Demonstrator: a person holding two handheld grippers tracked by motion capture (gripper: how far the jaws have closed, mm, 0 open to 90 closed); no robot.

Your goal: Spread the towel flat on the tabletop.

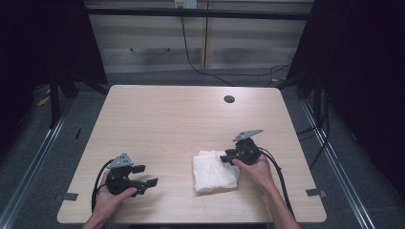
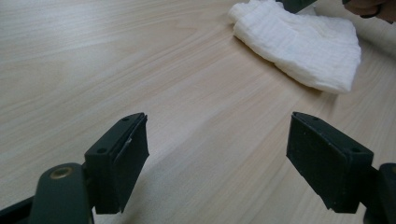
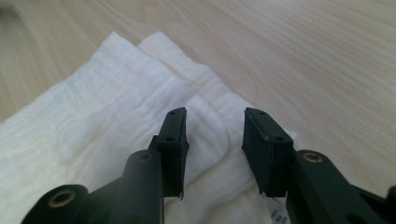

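A folded white cloth (image 1: pixel 215 171) lies on the wooden table (image 1: pixel 167 119), right of centre near the front. My right gripper (image 1: pixel 225 156) is at the cloth's far right corner, pointing left. In the right gripper view its jaws (image 3: pixel 215 149) stand partly apart just above the cloth (image 3: pixel 93 116), with a raised fold of fabric in the gap and neither pad pressing on it. My left gripper (image 1: pixel 145 175) rests low at the front left, wide open over bare wood. In the left gripper view its jaws (image 2: pixel 217 158) frame bare table, and the cloth (image 2: pixel 299 46) lies farther off at upper right.
A dark round hole (image 1: pixel 229 99) sits in the tabletop at the back right. A small printed label (image 3: pixel 278 214) shows at the cloth's near edge. Black cables trail from both grippers towards the front edge. Dark frame posts stand on either side of the table.
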